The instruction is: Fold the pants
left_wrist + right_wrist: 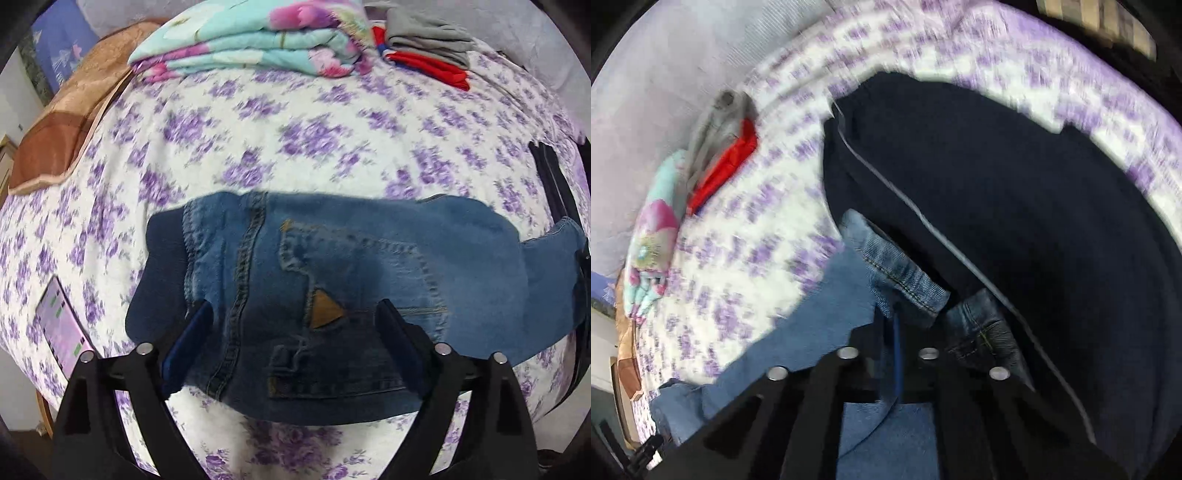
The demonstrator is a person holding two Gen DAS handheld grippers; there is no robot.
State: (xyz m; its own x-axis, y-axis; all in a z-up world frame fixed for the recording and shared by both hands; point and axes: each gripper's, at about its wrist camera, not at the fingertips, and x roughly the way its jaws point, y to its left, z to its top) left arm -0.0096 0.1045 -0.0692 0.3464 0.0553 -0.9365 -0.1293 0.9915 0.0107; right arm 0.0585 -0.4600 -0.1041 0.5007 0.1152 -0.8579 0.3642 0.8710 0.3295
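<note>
Left gripper (295, 325) hanging over the jeans (332, 266), fingers spread wide, one tip at the waistband side, the other past the back pocket (354, 266). Nothing pinched between them. Jeans lying folded on the bed sheet (258, 140), dark waistband to the left, tan triangular patch (325, 309) showing on the pocket, leg running off to the right edge.

Right gripper (916, 314) pressed together, pinching the jeans' hem (905, 273); denim bunched up at the fingertips, more of it trailing down beneath the frame. View tilted and blurred. Dark navy garment (1015, 206) spread just beyond, with a thin pale line running along it.

Phone (62, 325) lit up at the left on the sheet. Floral quilt (251, 40) folded at the far end, grey and red clothes (428, 48) stacked just beside it. Brown blanket (70, 122) over the far left corner.
</note>
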